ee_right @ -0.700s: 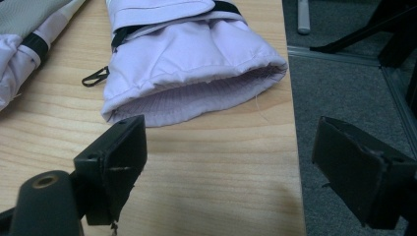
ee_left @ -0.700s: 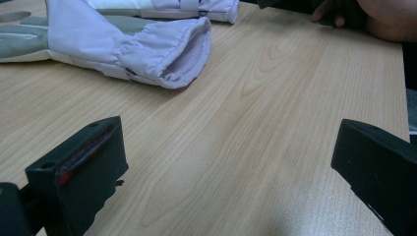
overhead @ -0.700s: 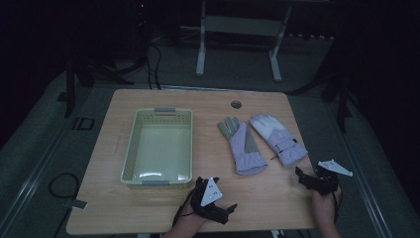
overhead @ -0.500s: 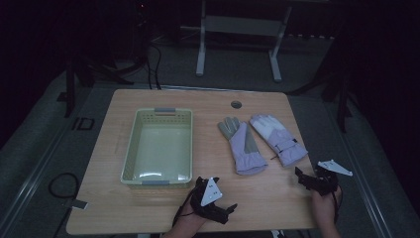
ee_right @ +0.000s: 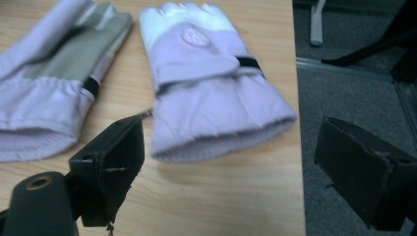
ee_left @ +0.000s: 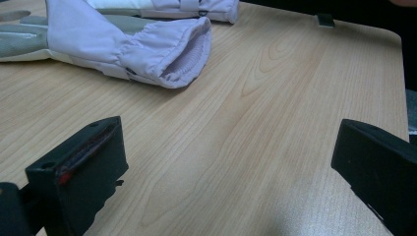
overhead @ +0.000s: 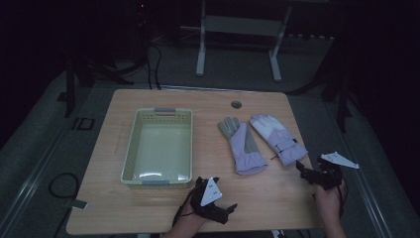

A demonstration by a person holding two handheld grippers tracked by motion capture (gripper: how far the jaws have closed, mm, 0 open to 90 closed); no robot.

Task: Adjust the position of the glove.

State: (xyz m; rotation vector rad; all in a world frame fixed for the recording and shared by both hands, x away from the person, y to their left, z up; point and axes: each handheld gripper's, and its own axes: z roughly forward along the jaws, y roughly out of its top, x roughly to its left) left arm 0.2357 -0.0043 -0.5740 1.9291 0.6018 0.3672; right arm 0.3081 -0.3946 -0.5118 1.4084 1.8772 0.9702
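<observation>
Nearest me, my left gripper point(overhead: 229, 208) sits low at the table's point(overhead: 277, 198) front edge, jaws spread wide on nothing. My right gripper point(overhead: 303, 171) hangs at the right edge, jaws also wide, just short of the white-backed glove's point(overhead: 275, 136) cuff. The grey-palmed glove point(overhead: 241, 144) lies beside it. Left of them, the pale basket point(overhead: 130, 148) holds nothing.
</observation>
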